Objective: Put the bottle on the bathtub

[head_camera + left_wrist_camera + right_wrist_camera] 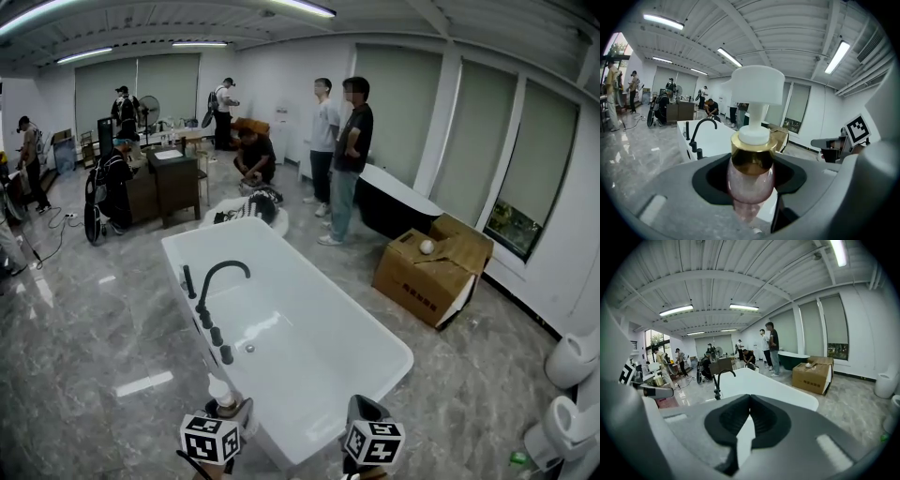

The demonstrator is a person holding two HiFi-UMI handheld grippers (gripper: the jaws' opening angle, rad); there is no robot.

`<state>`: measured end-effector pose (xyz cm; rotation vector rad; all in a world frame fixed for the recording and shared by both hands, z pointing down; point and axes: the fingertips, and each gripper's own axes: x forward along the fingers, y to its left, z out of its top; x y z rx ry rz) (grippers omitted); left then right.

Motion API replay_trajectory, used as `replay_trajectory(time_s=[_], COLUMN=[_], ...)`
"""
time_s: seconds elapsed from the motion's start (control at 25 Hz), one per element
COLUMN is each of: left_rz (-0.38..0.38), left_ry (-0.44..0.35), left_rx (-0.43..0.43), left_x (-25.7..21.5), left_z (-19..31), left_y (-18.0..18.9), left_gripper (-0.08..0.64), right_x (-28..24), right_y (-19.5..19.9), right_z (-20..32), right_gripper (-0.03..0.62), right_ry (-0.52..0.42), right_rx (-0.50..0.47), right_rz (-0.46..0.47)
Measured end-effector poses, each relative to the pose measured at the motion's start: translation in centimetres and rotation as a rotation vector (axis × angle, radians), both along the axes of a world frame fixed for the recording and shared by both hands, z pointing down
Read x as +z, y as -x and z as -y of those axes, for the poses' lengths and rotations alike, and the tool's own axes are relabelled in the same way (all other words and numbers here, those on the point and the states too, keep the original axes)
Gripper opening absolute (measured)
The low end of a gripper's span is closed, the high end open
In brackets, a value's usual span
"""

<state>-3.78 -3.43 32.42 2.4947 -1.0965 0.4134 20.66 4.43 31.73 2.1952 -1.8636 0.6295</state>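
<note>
The bottle (752,157) has a pink body, a gold collar and a white pump head. It stands upright between the jaws of my left gripper (749,187), which is shut on its body. In the head view the bottle (222,389) and left gripper (225,410) are at the bottom, just off the near left corner of the white bathtub (300,309). A black faucet (220,272) rises from the tub's left rim. My right gripper (749,397) is shut with nothing in it, and it hovers by the tub's near end (364,411).
A cardboard box (433,272) sits on the floor right of the tub. Behind it is a dark bathtub (398,202) with two people (349,159) standing beside it. White toilets (572,361) line the right edge. A desk (173,178) and several people are at the far left.
</note>
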Motion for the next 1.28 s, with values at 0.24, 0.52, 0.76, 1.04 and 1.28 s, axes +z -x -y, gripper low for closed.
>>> replay_trajectory(time_s=[0.24,0.52,0.76,1.04,1.28], left_rz=[0.015,0.035,0.065,0.088,0.107], left_ry=[-0.036,-0.046,-0.014,0.027,0.066], left_rx=[-0.038,-0.084,-0.109,-0.101,-0.089], left_x=[-0.5,-0.2,2.7,6.1,9.6], left_z=[1.4,2.7,3.3,3.6,3.8], left_y=[-1.1,-0.6,-0.7,-1.7,-2.0], left_gripper=[0.219,0.219,0.219,0.219,0.219], right_x=[-0.5,0.6,3.3,8.1,12.1], right_y=[0.2,1.3,2.1,2.7,3.7], right_z=[5.0,8.6,10.3,10.8,11.3], right_gripper=[0.002,0.003,0.003,0.002,0.003], right_ry=[-0.034,-0.016,0.017,0.113,0.179], right_rx=[-0.097,-0.157,-0.2,-0.234,-0.252], right_rz=[0.008,0.012,0.016,0.034,0.036])
